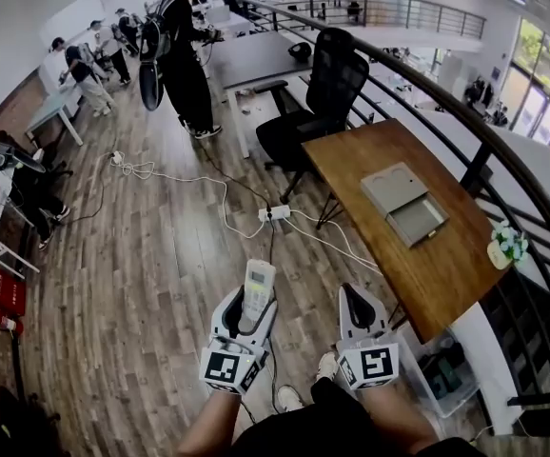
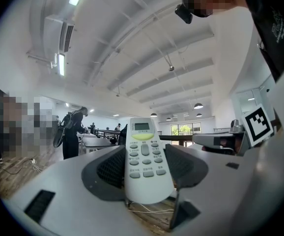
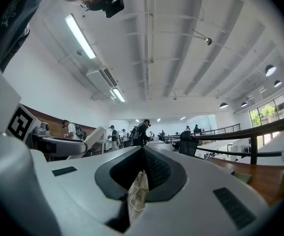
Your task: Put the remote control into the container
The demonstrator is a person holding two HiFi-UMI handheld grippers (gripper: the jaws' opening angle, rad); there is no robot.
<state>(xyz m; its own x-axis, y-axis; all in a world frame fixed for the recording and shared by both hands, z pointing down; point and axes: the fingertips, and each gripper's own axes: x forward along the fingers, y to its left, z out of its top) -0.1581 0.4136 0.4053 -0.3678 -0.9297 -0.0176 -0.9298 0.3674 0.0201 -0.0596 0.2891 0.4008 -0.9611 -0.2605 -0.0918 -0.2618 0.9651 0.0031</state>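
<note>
A white remote control (image 1: 259,279) with a small screen and grey buttons is held lengthwise between the pads of my left gripper (image 1: 253,305), which is shut on it above the wood floor. The left gripper view shows the remote (image 2: 145,161) face up, sticking out past the left gripper (image 2: 144,149). My right gripper (image 1: 356,299) is beside it to the right, shut with nothing in it; its jaws meet in the right gripper view (image 3: 143,150). The container (image 1: 404,205), a flat grey open box, lies on the wooden table (image 1: 370,155) ahead to the right.
A black office chair (image 1: 327,93) stands at the table's far end. A power strip with white cables (image 1: 275,213) lies on the floor ahead. A small flower pot (image 1: 506,246) sits at the table's right edge by the railing. A person (image 1: 185,55) stands farther back.
</note>
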